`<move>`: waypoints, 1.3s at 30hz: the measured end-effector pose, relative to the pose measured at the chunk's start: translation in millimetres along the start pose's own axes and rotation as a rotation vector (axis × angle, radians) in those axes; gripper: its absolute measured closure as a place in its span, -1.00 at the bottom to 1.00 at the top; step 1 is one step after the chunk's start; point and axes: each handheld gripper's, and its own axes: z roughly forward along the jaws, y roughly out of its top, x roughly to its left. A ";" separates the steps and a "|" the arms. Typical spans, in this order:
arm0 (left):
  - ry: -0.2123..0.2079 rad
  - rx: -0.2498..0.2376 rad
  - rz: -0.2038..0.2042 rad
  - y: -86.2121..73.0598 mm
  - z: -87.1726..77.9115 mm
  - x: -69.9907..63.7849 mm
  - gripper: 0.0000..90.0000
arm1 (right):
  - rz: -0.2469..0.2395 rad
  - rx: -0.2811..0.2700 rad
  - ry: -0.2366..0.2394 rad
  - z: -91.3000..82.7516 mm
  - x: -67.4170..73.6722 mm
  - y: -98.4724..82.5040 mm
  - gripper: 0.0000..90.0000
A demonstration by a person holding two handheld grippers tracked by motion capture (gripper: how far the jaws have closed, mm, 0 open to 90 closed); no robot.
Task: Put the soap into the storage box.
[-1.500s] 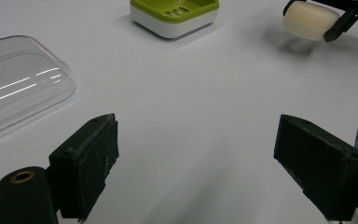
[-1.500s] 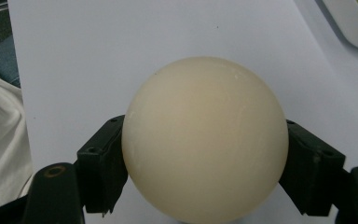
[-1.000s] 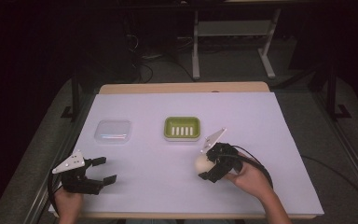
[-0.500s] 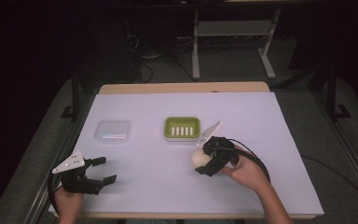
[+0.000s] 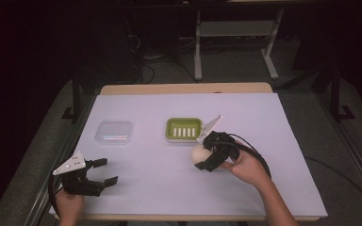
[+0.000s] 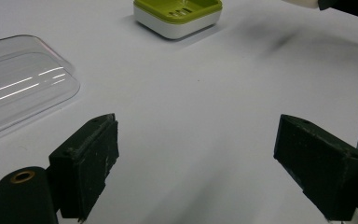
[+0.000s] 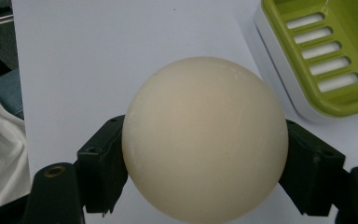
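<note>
The cream-coloured ball [image 7: 205, 140] sits pinched between the two black jaws of the right gripper [image 5: 202, 157], one jaw pressed against each side of it. In the high view the ball [image 5: 198, 153] is just in front of the green soap dish [image 5: 184, 129], near its front right corner and not inside it. Whether it rests on the table or hangs a little above it cannot be told.

The soap dish [image 7: 324, 56] is a green slotted tray set in a white base (five slots in a row across its floor), and nothing lies in it. To its left, well apart, a clear plastic lid or shallow box [image 5: 114, 133] rests on the white table [image 5: 273, 141]; it looks empty too, with only streaks of reflected light on it [image 6: 18, 79].

The right hand [image 5: 245, 165] comes in from the lower right, the forearm angled toward the middle of the table and the gripper pointing left and slightly away from the person, its cable looping behind the wrist.

The left gripper [image 5: 101, 172] is at the near left corner of the table, held in the left hand [image 5: 68, 202], its jaws spread wide with bare table between them. It points toward the dish and the lid.

No writing or brand mark can be read on any of these things.
</note>
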 end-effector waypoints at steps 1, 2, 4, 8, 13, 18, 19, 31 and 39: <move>0.000 0.000 0.000 0.0 0.0 0.0 -0.71 | 0.000 0.000 0.000 0.0 0.0 0.0 -0.46; -0.001 -0.001 -0.001 0.0 -0.1 -0.1 -0.71 | -0.001 -0.005 0.001 -0.4 -0.6 1.5 -0.46; 0.001 -0.002 -0.004 0.1 -0.2 -0.2 -0.71 | -0.004 -0.006 0.000 -1.7 -1.4 5.5 -0.46; -0.001 -0.007 -0.007 0.0 -0.7 0.0 -0.71 | -0.017 -0.003 -0.001 -2.1 -3.3 13.5 -0.46; -0.002 -0.009 -0.010 -0.1 -0.9 0.3 -0.71 | -0.017 -0.002 0.006 -0.6 -5.4 20.3 -0.46; -0.001 -0.009 -0.009 0.0 -1.0 0.3 -0.71 | -0.022 -0.002 0.011 0.8 -7.0 24.5 -0.46; -0.001 -0.008 -0.009 0.0 -1.3 0.5 -0.71 | -0.022 0.003 0.010 1.5 -7.8 27.0 -0.46; -0.003 -0.010 -0.016 -0.2 -2.2 0.9 -0.71 | -0.033 0.001 0.024 3.9 -15.9 44.7 -0.46; -0.006 -0.012 -0.015 -0.3 -2.5 1.7 -0.71 | -0.030 0.003 0.029 5.6 -24.0 53.5 -0.46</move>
